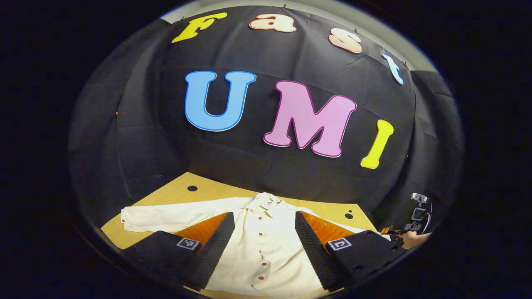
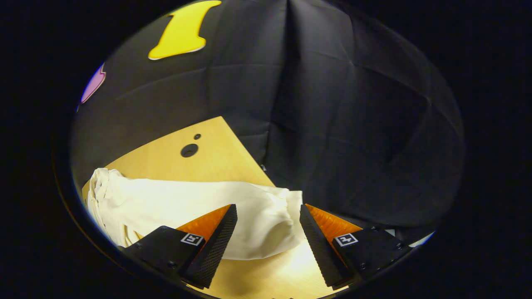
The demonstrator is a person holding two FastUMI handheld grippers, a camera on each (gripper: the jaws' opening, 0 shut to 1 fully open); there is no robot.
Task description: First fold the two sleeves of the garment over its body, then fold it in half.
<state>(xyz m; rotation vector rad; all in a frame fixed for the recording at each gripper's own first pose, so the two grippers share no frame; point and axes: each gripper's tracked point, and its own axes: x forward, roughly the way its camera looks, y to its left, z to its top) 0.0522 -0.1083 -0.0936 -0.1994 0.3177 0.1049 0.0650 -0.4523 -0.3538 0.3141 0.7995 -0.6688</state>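
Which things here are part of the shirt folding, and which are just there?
Job:
shirt
left sleeve
right sleeve
left gripper, open
right gripper, open

Just there:
table
table holes

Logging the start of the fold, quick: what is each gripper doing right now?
Left gripper: jaws open, above the shirt front, holding nothing.
Right gripper: jaws open, over a sleeve, holding nothing.
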